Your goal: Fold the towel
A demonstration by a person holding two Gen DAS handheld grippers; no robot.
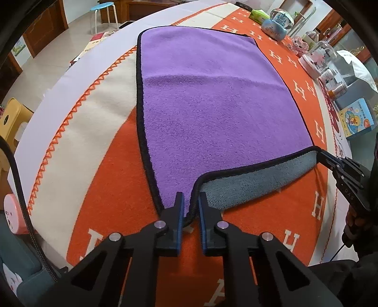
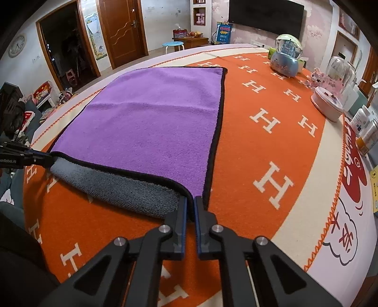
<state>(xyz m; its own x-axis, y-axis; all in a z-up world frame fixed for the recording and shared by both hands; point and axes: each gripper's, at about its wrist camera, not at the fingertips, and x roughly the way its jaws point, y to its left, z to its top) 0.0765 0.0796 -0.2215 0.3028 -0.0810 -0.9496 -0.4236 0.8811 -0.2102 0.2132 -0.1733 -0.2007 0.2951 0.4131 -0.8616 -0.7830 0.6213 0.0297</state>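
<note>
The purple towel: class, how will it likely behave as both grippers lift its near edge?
Probably floppy: the towel already sags between the left gripper and right gripper, showing its grey underside. Likely light, since pinched corners alone raise the edge. The plush pile probably grips the orange cloth, so expect some drag rather than sliding.

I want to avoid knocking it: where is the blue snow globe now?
The blue snow globe stands at the far right of the orange cloth, beyond the purple towel, beside a green tissue box.

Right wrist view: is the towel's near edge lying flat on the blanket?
No, the towel's near edge is lifted, showing its grey underside.
</note>
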